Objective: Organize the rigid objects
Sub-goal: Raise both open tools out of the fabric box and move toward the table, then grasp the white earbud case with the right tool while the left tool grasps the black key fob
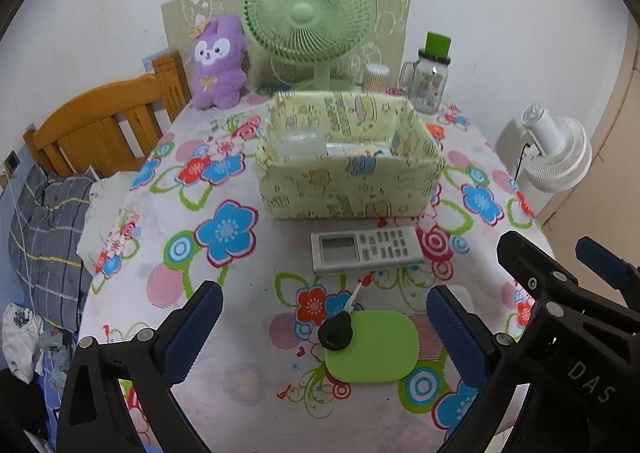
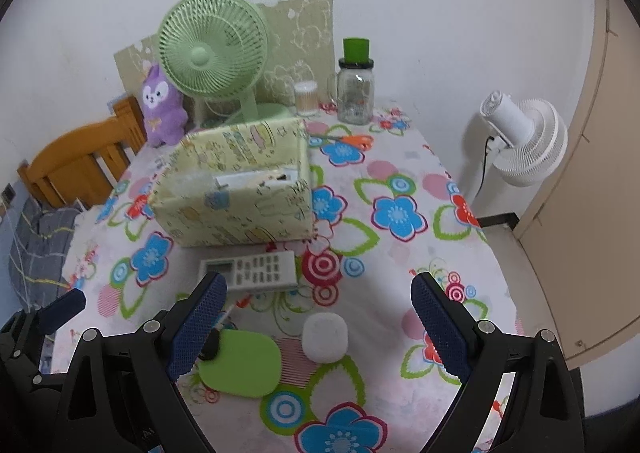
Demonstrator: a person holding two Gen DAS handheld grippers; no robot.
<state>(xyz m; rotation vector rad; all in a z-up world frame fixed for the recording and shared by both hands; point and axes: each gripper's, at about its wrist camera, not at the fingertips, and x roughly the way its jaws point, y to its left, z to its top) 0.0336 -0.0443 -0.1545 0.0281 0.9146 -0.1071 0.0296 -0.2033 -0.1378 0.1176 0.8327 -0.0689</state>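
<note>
Grippers both hang empty, jaws apart: the left gripper (image 1: 324, 337) above the flat green rounded pad (image 1: 372, 347) with a black-headed key (image 1: 338, 329) lying partly on it, the right gripper (image 2: 320, 327) above the small white rounded case (image 2: 325, 337). Each should straddle its piece squarely, then lift over the grey remote control (image 2: 252, 271) into the yellow patterned fabric box (image 2: 236, 189).

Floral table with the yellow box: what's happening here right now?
A person holds two grippers over the table, tidying loose items. The left gripper hangs open above the green flat case and black-headed key. The right gripper hangs open above the white rounded case. Neither touches anything. The remote lies in front of the fabric box, which already holds some items that are hard to make out.
</note>
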